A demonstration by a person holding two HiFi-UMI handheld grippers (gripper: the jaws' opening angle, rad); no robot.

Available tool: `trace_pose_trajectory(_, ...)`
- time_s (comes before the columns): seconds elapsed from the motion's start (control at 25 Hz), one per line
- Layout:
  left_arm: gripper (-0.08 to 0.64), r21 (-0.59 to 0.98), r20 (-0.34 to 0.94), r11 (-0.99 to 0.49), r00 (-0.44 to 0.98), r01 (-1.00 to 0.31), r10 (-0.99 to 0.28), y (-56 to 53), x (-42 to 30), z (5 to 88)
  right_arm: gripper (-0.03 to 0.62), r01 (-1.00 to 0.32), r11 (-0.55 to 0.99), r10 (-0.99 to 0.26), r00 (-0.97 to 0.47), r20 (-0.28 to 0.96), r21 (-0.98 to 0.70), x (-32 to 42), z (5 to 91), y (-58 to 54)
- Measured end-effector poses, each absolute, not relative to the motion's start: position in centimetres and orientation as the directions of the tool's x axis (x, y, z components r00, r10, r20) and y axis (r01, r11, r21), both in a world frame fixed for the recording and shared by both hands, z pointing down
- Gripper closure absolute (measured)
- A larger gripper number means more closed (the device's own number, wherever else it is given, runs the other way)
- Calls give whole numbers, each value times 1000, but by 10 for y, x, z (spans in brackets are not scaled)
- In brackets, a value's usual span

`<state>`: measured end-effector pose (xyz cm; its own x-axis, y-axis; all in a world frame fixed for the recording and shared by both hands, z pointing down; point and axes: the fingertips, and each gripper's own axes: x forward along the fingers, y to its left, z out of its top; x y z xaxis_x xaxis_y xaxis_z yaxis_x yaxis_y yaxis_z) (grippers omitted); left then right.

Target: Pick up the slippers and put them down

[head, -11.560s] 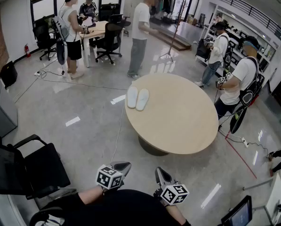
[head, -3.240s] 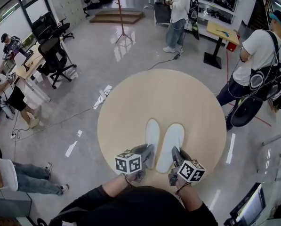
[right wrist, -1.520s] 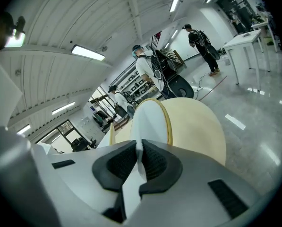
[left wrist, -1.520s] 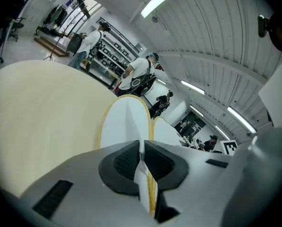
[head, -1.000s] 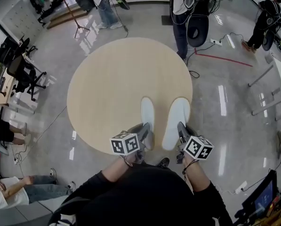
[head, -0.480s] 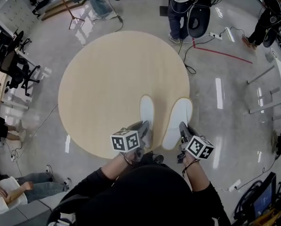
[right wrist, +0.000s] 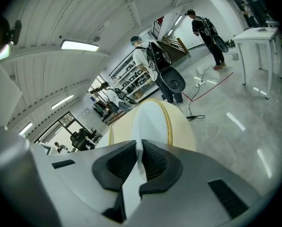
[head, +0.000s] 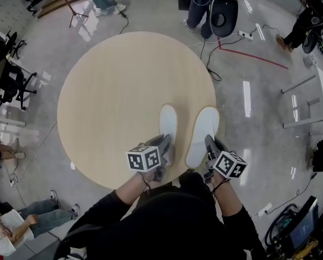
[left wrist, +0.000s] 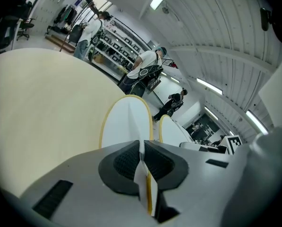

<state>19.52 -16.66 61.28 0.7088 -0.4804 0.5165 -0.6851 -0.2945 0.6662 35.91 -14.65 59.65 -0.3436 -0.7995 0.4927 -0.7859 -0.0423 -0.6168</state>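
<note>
Two white slippers with yellow-edged soles are held side by side over the near right part of the round beige table [head: 112, 91]. My left gripper [head: 164, 147] is shut on the heel of the left slipper [head: 168, 122]; in the left gripper view the pads pinch its thin edge [left wrist: 141, 156], and the slipper [left wrist: 126, 122] stretches ahead. My right gripper [head: 209, 145] is shut on the heel of the right slipper [head: 203, 131], whose toe reaches the table's right rim. In the right gripper view that slipper [right wrist: 150, 119] runs forward from the closed jaws [right wrist: 140, 152]. I cannot tell whether the soles touch the tabletop.
People stand on the grey floor beyond the table [head: 204, 4]. Cables and a red line [head: 248, 53] cross the floor at the right. Office chairs [head: 7, 75] stand at the left, and a white desk [head: 318, 96] at the right. A seated person's legs [head: 37, 210] show at the lower left.
Both grippers have stayed shut on the slippers and carried them along the table's near right side; the table has slid left and up in the head view. Long before, the slippers lay untouched.
</note>
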Motion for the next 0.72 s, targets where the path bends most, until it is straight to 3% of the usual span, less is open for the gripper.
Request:
trace_pose_trajectory(0.32, 522, 632, 573, -221, 640, -743, -512, -216, 240, 650, 558, -770, 2, -736, -433, 520, -638, 401, 637, -202)
trace_pose_trajectory(0.72, 522, 633, 631, -159, 624, -757, -460, -263, 296, 693, 558, -772, 27, -679, -480, 555, -635, 438, 674, -270)
